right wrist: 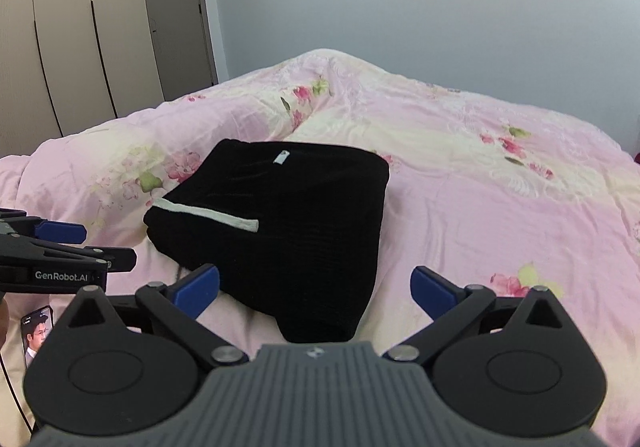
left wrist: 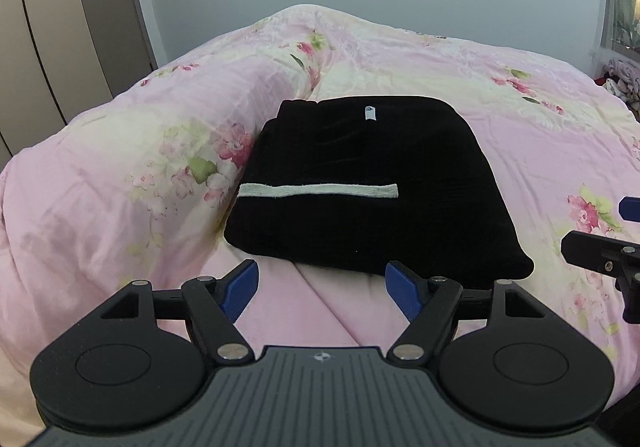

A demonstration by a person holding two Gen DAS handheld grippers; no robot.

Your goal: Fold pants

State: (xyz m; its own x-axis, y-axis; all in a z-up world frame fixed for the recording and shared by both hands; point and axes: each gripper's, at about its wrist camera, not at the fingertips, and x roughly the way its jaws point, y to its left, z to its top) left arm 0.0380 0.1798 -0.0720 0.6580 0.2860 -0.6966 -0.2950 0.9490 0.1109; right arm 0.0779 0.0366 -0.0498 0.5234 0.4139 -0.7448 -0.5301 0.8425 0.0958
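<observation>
The black pants (left wrist: pixel 368 183) lie folded into a compact rectangle on the pink floral bedspread (left wrist: pixel 520 135), with a white stripe (left wrist: pixel 318 191) across the top and a small white label (left wrist: pixel 369 113) near the far edge. My left gripper (left wrist: pixel 320 289) is open and empty, just short of the bundle's near edge. In the right wrist view the pants (right wrist: pixel 280 223) lie ahead and left. My right gripper (right wrist: pixel 314 287) is open and empty, its jaws either side of the bundle's near corner, not touching it. The left gripper's fingers (right wrist: pixel 60 231) show at that view's left edge.
A bunched ridge of quilt (left wrist: pixel 120 175) rises left of the pants. A wardrobe (right wrist: pixel 60 27) and door (right wrist: pixel 176 15) stand at the back left. A phone (right wrist: pixel 36 331) with a cable lies at the bed's near left. Clothes (left wrist: pixel 620 79) pile at far right.
</observation>
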